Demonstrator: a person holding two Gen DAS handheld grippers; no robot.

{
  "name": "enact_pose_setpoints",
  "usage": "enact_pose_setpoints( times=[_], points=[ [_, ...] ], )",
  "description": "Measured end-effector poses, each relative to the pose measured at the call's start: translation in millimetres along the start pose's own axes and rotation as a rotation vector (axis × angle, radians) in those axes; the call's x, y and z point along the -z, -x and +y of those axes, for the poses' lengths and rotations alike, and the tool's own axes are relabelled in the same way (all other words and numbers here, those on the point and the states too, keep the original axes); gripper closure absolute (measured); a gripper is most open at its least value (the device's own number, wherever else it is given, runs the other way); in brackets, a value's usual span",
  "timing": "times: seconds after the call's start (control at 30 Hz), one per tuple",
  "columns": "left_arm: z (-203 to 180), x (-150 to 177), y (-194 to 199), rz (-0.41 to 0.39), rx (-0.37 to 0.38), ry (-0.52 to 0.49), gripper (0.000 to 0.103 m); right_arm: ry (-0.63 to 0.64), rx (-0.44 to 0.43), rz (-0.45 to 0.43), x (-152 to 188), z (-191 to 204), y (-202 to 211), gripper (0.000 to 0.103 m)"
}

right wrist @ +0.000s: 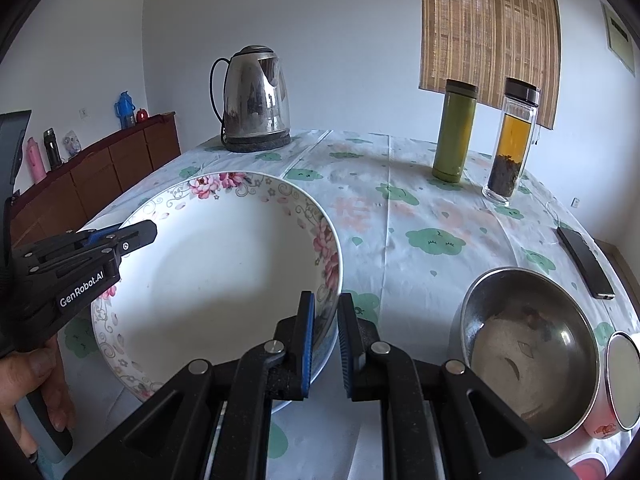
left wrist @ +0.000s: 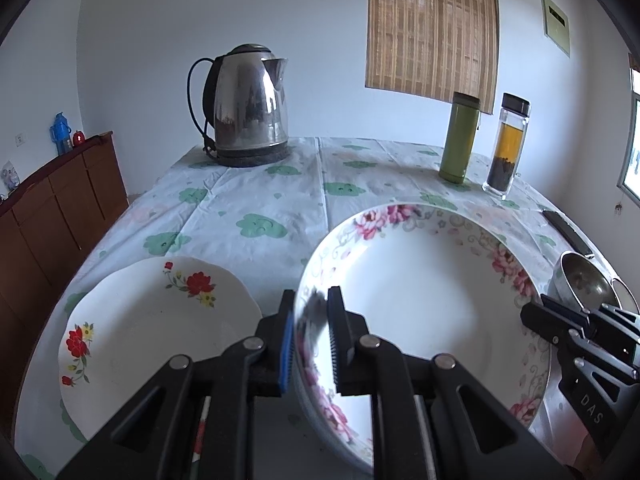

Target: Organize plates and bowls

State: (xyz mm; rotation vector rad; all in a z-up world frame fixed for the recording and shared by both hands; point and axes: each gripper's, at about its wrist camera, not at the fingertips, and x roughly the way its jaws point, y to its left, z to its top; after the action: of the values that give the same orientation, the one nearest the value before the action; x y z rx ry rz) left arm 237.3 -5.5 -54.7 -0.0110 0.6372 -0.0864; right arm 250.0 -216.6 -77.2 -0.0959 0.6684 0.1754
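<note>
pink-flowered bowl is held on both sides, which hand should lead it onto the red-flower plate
Left. The left gripper clamps the bowl rim nearest the red-flower plate; the right gripper grips the far rim.

left tool (left wrist: 311, 334) angled downward, jaws nearly closed, right tool (right wrist: 325, 346) likewise, hand (right wrist: 28, 392) gripping the left tool's handle

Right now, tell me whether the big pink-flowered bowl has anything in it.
Empty. The pink-flowered bowl shows a bare white inside in both wrist views, with the left gripper and right gripper clamped on opposite rims.
</note>
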Motion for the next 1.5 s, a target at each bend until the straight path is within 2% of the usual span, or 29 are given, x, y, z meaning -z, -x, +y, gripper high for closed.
enact_pose_setpoints(
  times=[1.5],
  points=[
    [-3.8, 7.2, -13.0, 0.06, -0.004, -0.032, 0.09, 0.014, 0.019, 0.054, 6.8, -1.0, -11.4, 0.091]
  ],
)
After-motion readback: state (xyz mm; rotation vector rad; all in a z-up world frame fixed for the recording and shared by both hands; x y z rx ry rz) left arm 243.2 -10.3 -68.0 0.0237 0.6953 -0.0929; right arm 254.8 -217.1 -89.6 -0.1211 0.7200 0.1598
